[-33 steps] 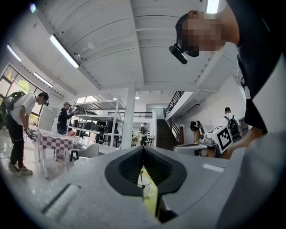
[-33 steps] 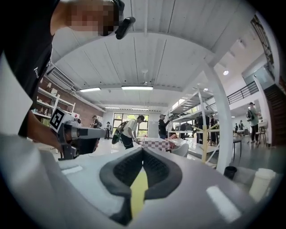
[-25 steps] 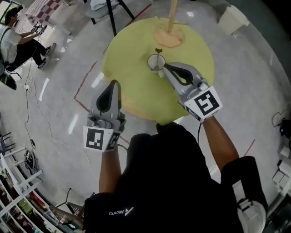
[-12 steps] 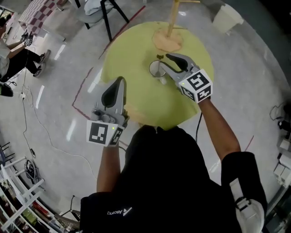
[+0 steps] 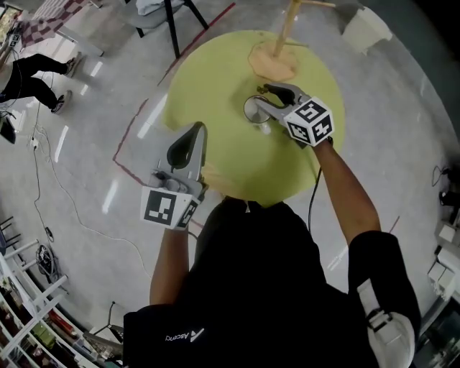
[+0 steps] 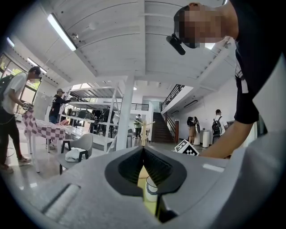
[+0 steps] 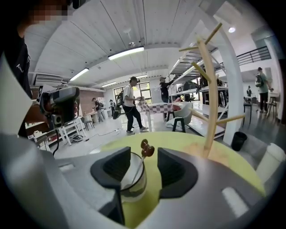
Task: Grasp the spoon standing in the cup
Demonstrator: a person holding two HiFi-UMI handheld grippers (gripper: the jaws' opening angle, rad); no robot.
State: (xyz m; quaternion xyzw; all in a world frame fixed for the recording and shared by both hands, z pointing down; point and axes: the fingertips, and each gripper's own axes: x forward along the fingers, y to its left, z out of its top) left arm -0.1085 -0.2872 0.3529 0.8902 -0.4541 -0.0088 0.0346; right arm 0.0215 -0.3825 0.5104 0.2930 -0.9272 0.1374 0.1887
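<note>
A white cup (image 5: 253,111) stands on the round yellow-green table (image 5: 215,79), a little beyond its middle. In the right gripper view a thin spoon with a brown knob (image 7: 146,149) leans upright in that cup (image 7: 132,176). My right gripper (image 5: 262,95) hangs at the cup's right rim. Its jaws are opening, and the spoon's top sits between them (image 7: 144,163) with a gap to each pad. My left gripper (image 5: 199,129) hovers over the table's near left edge, shut and empty. In its own view the pads meet (image 6: 143,150), with the cup (image 6: 151,188) seen below them.
A wooden peg rack (image 5: 274,59) stands on a round base just beyond the cup, and rises at the right in the right gripper view (image 7: 209,89). On the floor are a white bin (image 5: 365,29), a chair (image 5: 169,11), red tape lines and cables; a person (image 5: 29,68) stands far left.
The right gripper has swung from the cup's near right side up to its rim, and its jaws have spread apart around the spoon's top. The left gripper drifted slightly right.
</note>
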